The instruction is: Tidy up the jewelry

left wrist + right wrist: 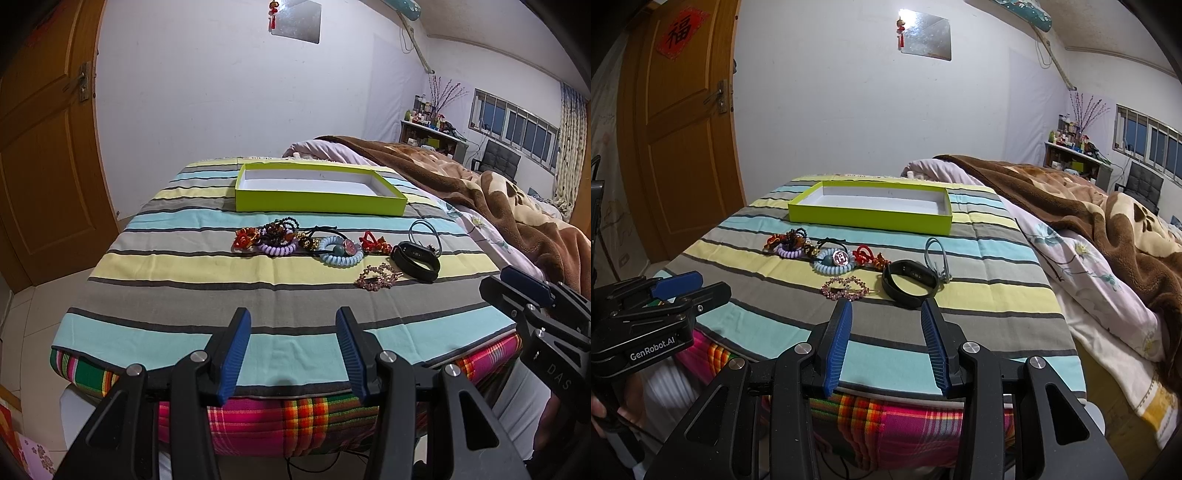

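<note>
Both jaws are held wide and empty as the right gripper [886,314] and left gripper [293,317] face the light, stiff rhinestone hair clip [844,288], likely best pinched across its narrow middle.

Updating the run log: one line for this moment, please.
stage: not started | left tongs: open, empty | right tongs: open, empty | shallow lime-green cardboard tray: empty | jewelry pile: on striped cloth
</note>
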Demonstrator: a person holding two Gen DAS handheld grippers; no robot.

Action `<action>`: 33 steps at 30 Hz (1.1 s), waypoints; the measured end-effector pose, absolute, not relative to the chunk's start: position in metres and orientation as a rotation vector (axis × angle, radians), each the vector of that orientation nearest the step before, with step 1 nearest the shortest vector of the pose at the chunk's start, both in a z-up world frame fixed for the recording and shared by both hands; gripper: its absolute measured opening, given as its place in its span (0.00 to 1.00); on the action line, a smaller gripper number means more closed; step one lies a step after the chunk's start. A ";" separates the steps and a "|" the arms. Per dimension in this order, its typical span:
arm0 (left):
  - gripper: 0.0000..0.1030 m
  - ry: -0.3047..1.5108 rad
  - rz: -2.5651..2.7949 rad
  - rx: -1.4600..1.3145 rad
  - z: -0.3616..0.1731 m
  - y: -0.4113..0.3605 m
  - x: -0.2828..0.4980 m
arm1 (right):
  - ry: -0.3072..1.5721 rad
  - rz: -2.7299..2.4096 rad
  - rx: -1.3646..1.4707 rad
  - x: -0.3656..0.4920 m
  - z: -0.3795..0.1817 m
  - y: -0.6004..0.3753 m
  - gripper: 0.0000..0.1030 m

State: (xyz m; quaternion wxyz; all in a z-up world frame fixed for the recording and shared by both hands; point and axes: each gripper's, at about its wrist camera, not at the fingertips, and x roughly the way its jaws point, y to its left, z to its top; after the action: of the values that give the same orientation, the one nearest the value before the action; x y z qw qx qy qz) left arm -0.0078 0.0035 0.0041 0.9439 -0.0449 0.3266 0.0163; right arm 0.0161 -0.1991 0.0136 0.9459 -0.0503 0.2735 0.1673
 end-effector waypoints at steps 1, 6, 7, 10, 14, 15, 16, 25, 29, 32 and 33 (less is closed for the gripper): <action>0.48 0.666 0.033 -0.091 0.004 0.004 -0.008 | 0.557 0.341 -0.102 0.016 0.014 -0.199 0.39; 0.48 0.666 0.033 -0.091 0.004 0.004 -0.008 | 0.557 0.341 -0.103 0.017 0.014 -0.199 0.39; 0.48 0.666 0.033 -0.091 0.004 0.004 -0.008 | 0.557 0.340 -0.102 0.017 0.014 -0.199 0.39; 0.48 0.665 0.034 -0.093 0.004 0.004 -0.008 | 0.558 0.340 -0.103 0.016 0.015 -0.198 0.39; 0.48 0.666 0.033 -0.094 0.004 0.003 -0.007 | 0.557 0.340 -0.104 0.016 0.016 -0.198 0.39; 0.48 0.666 0.034 -0.094 0.004 0.003 -0.007 | 0.558 0.340 -0.103 0.016 0.015 -0.198 0.39; 0.48 0.666 0.033 -0.095 0.004 0.003 -0.007 | 0.558 0.341 -0.103 0.016 0.015 -0.198 0.39; 0.48 0.666 0.032 -0.098 0.003 0.004 -0.005 | 0.561 0.340 -0.103 0.017 0.015 -0.198 0.39; 0.48 0.674 0.023 -0.107 0.001 0.007 0.003 | 0.569 0.332 -0.098 0.024 0.013 -0.201 0.39; 0.48 0.671 0.022 -0.107 0.001 0.009 0.010 | 0.578 0.318 -0.090 0.034 0.011 -0.205 0.39; 0.48 0.671 0.025 -0.108 0.001 0.010 0.013 | 0.580 0.315 -0.088 0.037 0.010 -0.206 0.39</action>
State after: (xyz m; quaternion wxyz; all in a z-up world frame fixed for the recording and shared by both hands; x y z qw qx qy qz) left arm 0.0128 0.0104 0.0012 0.9427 -0.0532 0.3290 0.0122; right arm 0.0368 -0.2062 0.0105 0.9450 -0.0434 0.2848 0.1546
